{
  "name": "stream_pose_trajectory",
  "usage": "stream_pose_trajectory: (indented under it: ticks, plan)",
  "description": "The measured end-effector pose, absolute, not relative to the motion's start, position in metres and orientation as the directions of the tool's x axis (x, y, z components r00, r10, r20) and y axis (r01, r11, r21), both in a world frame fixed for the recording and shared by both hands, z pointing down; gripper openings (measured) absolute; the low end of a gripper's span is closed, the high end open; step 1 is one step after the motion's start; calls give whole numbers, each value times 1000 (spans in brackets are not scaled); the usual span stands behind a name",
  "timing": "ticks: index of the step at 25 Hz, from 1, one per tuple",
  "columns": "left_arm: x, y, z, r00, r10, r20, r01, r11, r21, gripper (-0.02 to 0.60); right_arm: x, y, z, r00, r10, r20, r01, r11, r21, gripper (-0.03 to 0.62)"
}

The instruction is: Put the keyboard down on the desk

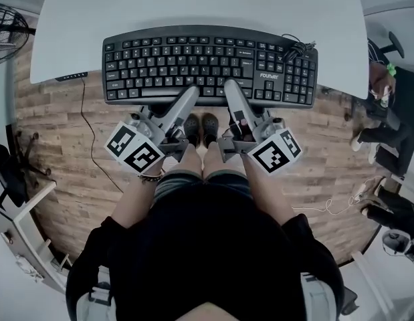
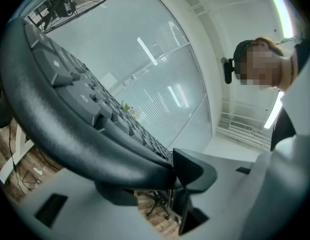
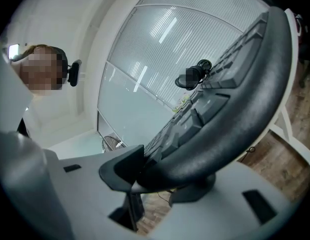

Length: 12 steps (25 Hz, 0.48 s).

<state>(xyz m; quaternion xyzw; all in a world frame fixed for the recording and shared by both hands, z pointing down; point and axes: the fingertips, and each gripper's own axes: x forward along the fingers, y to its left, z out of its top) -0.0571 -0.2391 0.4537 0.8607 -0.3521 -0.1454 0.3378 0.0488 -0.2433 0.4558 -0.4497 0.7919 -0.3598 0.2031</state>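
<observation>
Jaws of both grippers clamped on the near long edge of the keyboard (image 1: 210, 62), one pad on the key side and one underneath. The left gripper (image 1: 188, 93) grips just left of the middle, the right gripper (image 1: 231, 87) just right of it. Both gripper views show the rounded front rim pinched firmly, nothing else between the pads. Keyboard lies square to the person, keys up, over the near part of the white counter (image 1: 193, 5). Its front rim sits at or just past the counter's near edge, with wooden floor (image 1: 73, 152) showing under that rim in the gripper views. Cannot tell from above whether the far edge already touches the surface. A bundled cable (image 1: 295, 47) rides on the keyboard's far right corner. Judgement: the set-down is close to done but not finished. To do it well, lower both hands at the same rate so the board stays level side to side. Let the far edge meet the counter first, then ease the front down. Push it a little further in so the whole base is supported. Open the jaws only once the weight rests on the counter, since the lower pads sit under the rim. Watch that the cable does not snag or drag.
</observation>
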Motion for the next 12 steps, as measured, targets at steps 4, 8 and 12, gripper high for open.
stream_pose_trajectory:
  ticks: [4,8,12]
  plan:
    - [-55,-239,454,707,-707,-11,-506,-517,691,222,51,-244,455,-515,-857,13,-568,330,-754,170]
    - [-56,-244,466,702,-712,-2,-506,-501,702,222,50,-249,467,-519,-854,32,-571,319,-757,170]
    - [-55,-244,476,701,-713,14,-509,-487,709,222,51,-249,478,-522,-852,46,-568,306,-764,172]
